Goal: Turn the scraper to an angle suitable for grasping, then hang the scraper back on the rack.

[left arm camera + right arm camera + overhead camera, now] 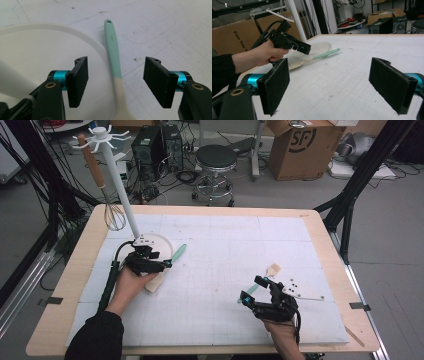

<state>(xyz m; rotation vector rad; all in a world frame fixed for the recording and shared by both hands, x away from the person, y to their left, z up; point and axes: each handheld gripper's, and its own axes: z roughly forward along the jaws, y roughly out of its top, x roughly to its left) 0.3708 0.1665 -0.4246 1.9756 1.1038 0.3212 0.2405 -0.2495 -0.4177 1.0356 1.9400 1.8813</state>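
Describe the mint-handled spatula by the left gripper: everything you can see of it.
The spatula has a slim mint-green handle with a hanging hole at its tip and a cream blade end, both looking like smooth silicone or plastic. It lies flat on the white table mat, resting against the rim of the round white stand base, between the left gripper's open jaws, untouched by them.

Lab: cables [170, 175], computer towers [157, 145]

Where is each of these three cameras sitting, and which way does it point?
High view: above the table's near side, looking forward and down; both forearms enter below.
Left gripper view: on the left hand-held gripper, looking down at the spatula between its open jaws.
Right gripper view: on the right hand-held gripper, looking across the table at the left hand.
All three show the spatula.
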